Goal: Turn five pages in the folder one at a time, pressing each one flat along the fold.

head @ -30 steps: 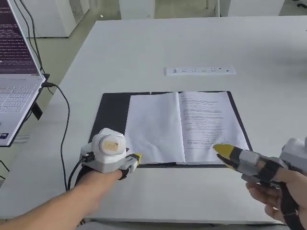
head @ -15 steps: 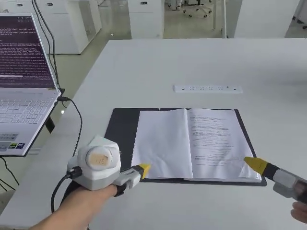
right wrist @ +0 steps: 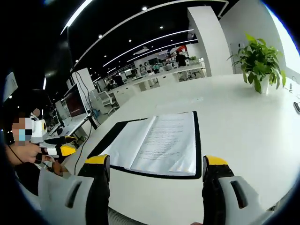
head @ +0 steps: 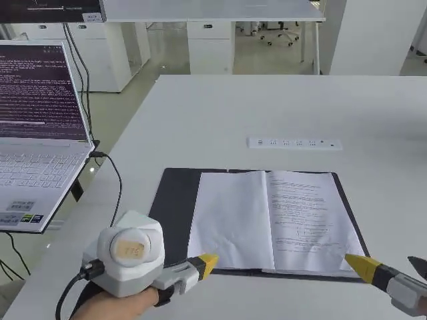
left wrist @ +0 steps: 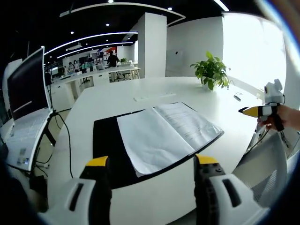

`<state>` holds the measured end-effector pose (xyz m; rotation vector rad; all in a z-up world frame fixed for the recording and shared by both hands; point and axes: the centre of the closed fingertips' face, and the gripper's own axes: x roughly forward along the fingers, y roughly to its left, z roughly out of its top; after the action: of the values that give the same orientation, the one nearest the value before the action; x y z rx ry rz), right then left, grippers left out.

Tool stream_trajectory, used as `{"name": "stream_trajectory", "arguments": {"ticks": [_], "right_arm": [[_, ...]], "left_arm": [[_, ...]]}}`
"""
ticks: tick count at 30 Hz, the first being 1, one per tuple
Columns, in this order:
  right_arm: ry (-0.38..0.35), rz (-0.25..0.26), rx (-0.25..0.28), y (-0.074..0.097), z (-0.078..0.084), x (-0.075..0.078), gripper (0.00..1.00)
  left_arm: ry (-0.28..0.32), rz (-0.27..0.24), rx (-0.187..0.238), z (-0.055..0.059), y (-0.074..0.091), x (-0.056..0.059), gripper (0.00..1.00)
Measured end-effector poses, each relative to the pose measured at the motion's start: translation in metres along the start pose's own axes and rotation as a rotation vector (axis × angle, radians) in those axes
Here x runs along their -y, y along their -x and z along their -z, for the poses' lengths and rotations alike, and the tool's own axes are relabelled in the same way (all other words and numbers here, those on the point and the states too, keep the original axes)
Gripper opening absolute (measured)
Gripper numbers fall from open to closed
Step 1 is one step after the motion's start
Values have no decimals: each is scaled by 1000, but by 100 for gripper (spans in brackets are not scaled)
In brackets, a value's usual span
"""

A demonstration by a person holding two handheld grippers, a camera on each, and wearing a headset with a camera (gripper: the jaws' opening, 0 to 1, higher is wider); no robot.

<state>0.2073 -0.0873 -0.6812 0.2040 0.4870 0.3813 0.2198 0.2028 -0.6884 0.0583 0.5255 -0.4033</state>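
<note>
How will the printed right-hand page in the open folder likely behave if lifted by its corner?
The printed page looks like a thin single sheet, so it would probably droop and bend rather than stay stiff. It seems held at the fold, so it should swing over, not come free. Lying flat, it may slide or buckle if pushed.

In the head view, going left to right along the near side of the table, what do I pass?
laptop → left tongs → folder → right tongs
</note>
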Motion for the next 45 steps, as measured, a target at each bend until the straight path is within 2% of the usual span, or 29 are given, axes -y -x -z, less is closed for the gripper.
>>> {"name": "stream_trajectory", "arguments": {"ticks": [2,3,4,7,13,24,27,28,37,40,41,43,45], "right_arm": [[25,2,0,0,2,-1,81],[61,2,-9,-1,4,-1,81],[59,3,-14,-2,6,2,81],[86,-10,-38,-6,11,-1,81],[136,-35,-57,-12,10,7,79],[127,-53,-94,-15,21,21,78],[124,-53,-108,-17,25,30,77],[118,-53,-105,-16,26,28,77],[76,-61,-115,-17,37,38,73],[59,-66,-113,-17,39,38,72],[56,-66,-114,-18,41,37,72],[53,-68,-116,-18,44,36,72],[45,-72,-121,-18,46,35,72]], "left_arm": [[-3,-2,3,-1,2,1,73],[-5,-3,5,-1,4,2,74],[-6,-2,6,-1,4,2,74],[5,0,11,-1,6,5,77],[-4,11,-15,9,-1,15,77],[-4,14,-37,12,-16,28,78],[-13,31,-45,12,-28,37,78],[-19,37,-47,12,-32,40,78],[-99,145,-68,5,-84,90,75],[-126,180,-69,2,-103,108,74],[-128,190,-82,3,-108,112,74],[-141,214,-71,0,-120,124,73],[-164,234,-84,2,-131,134,72]]}}
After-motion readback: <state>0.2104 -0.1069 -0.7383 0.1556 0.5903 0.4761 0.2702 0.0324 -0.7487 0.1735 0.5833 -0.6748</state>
